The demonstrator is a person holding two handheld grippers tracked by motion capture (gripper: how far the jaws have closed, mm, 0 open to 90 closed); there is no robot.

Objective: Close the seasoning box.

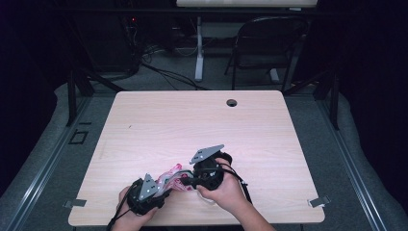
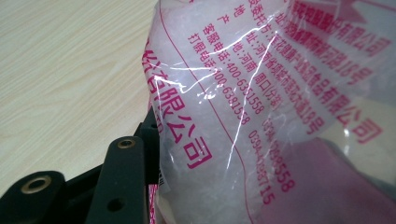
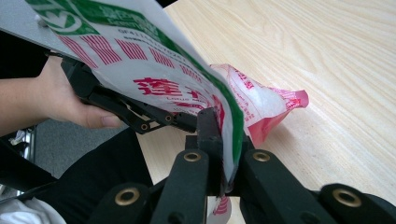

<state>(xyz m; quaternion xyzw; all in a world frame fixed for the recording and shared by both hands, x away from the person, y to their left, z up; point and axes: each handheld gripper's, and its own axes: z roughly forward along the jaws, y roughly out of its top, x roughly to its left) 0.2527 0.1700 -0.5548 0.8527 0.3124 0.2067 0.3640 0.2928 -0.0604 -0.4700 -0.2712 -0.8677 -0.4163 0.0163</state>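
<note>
Pinching the edge of a printed plastic bag in the right claw, jaws closed flat on the film with nothing slack between the pads. Gripping the same bag in the left claw as well, half-closed jaws pressing the clear, red-lettered side against one black finger. Held between the two claws low over the near edge of the bench, pink tail of the bag trailing toward the middle. Seemingly stretching or opening the bag between both hands. Best done by keeping both grips near the rim, pulling apart evenly and level, avoiding any twist that would tear thin film or let it slide from the pads. Worth easing the left claw and right claw away slowly, watching the white contents for shifting. Beyond, bare wood and a folding chair.
</note>
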